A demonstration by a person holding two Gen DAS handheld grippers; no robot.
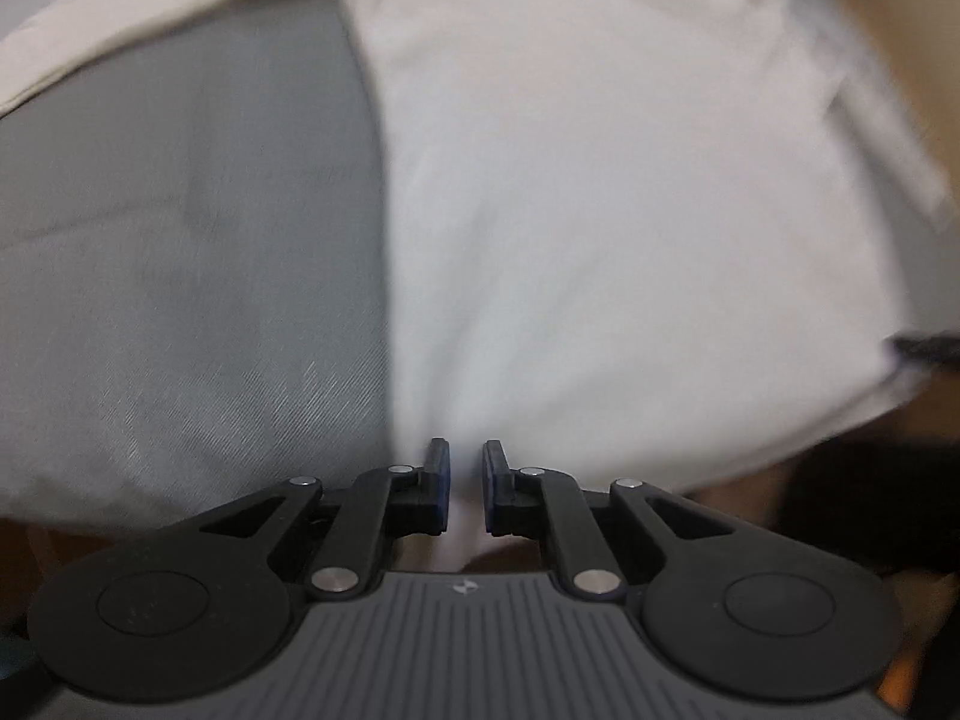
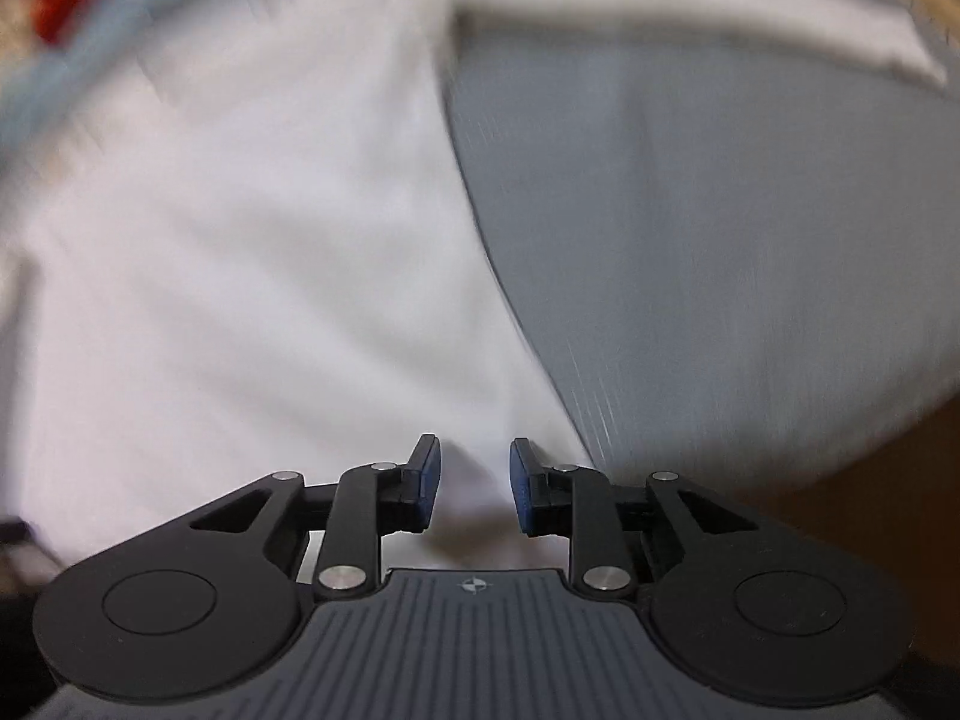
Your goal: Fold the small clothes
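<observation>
Both grippers point steeply down at a white garment (image 1: 600, 210) lying on a grey cloth surface (image 1: 180, 252); can't tell if that's a desk cover or bedding.

Left gripper (image 1: 466, 483): jaws narrow, slim gap, white fabric showing between the blue pads (image 1: 443, 480). Pads don't look pressed on it, so reads as barely apart, not clamped. Garment edge runs up and away from just left of the left jaw; the bulk of the cloth spreads ahead and to the right of the jaws. Grey surface fills everything left of the jaws.

Right gripper (image 2: 474, 486): jaws partly apart, wider gap than left, white fabric visible in the gap but clear of both pads, so no grip. Mirror layout: garment ahead and left of the jaws, its edge running up from just right of the right jaw, grey surface to the right. Blurred red and light-blue items (image 2: 66, 6) far ahead-left, too smeared to ID.

Both views are motion-blurred, fine detail unreliable.

Handling, judged: thin, light, limp knit or cotton. No stiffness, will drape and sag between grip pts, low slip risk on rubbery pads, not fragile. Likely to drag or bunch on the grey cloth if pulled flat. Best hold: pinch hem or corner right at the edge near each jaw, both layers if doubled, lift clear before carrying over. A mid-panel grab would just pucker it.

Looks like a fold edge is being set down or released; next fold not yet started.
</observation>
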